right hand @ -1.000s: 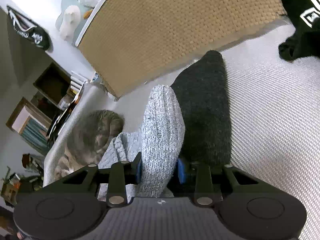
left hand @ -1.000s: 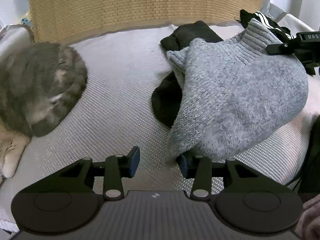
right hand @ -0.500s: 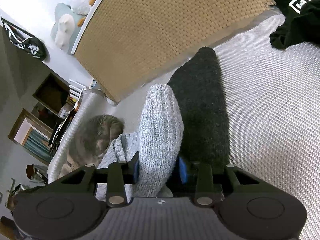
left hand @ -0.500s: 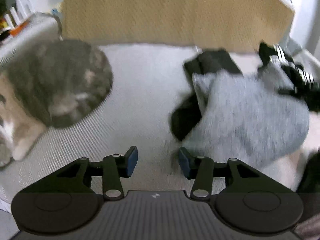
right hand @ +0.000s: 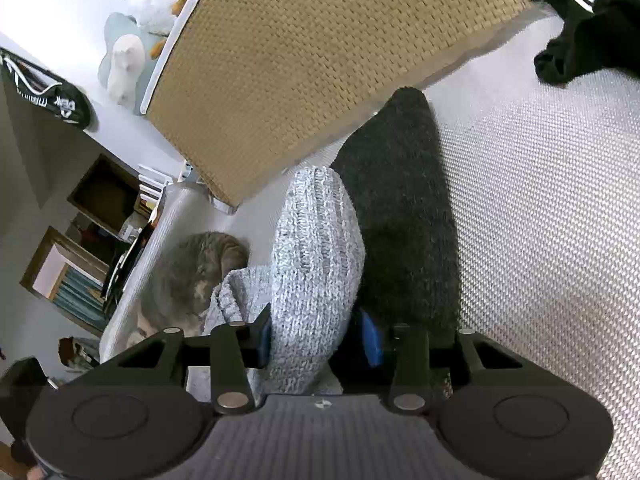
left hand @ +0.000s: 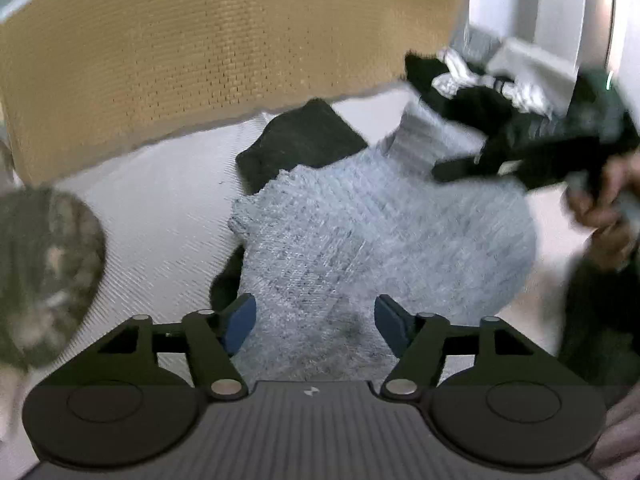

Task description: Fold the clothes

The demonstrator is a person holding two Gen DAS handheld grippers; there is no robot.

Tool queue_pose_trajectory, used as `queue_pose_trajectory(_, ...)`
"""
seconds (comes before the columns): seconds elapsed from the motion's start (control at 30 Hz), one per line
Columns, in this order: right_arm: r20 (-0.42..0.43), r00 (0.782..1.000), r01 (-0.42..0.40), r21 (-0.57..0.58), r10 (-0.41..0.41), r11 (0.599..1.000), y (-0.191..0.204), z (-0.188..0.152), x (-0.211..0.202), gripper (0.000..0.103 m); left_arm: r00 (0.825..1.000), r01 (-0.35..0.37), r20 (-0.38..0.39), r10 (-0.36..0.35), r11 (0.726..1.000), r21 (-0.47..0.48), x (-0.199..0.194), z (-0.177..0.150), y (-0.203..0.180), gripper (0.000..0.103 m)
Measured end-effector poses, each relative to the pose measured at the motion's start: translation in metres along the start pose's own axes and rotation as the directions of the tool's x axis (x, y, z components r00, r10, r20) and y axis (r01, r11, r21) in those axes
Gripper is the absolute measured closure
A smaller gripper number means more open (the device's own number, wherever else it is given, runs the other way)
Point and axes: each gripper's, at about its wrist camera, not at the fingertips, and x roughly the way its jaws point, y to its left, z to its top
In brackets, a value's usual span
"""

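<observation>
At the left edge of the left wrist view a cat (left hand: 44, 272) is seen. At lower centre the left gripper (left hand: 316, 320) is spread wide around the grey sweater's (left hand: 380, 232) near edge, nothing pinched; a second ago it was narrower and beside the fabric. At right the cuff is clamped by the right gripper (right hand: 316, 338), as before. A fold seems underway; next, closing on that edge is called for.

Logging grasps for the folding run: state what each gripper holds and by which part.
The right gripper is shut on the grey sweater, at its ribbed end. The left gripper is open around the sweater's lower edge, holding nothing.
</observation>
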Motion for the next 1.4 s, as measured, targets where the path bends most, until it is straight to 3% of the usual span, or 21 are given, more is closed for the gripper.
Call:
queue_pose_trajectory(0.07,-0.002,1.0,0.004,-0.007,-0.004,1.0,0.001,0.001,0.0,0.058,0.997,-0.072,-0.021,0.073,0.997,0.037,0.015,0.002,-0.008,0.032)
queue_pose_trajectory(0.2,-0.004,1.0,0.009,-0.014,-0.009,1.0,0.002,0.001,-0.001,0.057,0.996,-0.076,-0.049,0.077,0.997,0.005,0.032,0.012,0.003,0.031)
queue_pose_trajectory(0.8,-0.001,1.0,0.001,0.001,-0.001,1.0,-0.001,0.0,0.0,0.055,0.992,-0.115,-0.053,0.115,0.993,-0.001,0.026,0.014,0.018,0.027)
queue_pose_trajectory(1.23,-0.003,1.0,-0.001,0.001,0.001,1.0,-0.002,-0.001,0.0,0.055,0.972,-0.231,-0.074,0.225,0.969,-0.092,0.017,0.004,0.066,0.029)
queue_pose_trajectory(1.4,-0.003,1.0,-0.002,0.005,0.002,1.0,-0.001,-0.001,0.001,0.055,0.972,-0.228,-0.083,0.22,0.968,-0.104,0.017,0.0,0.072,0.029)
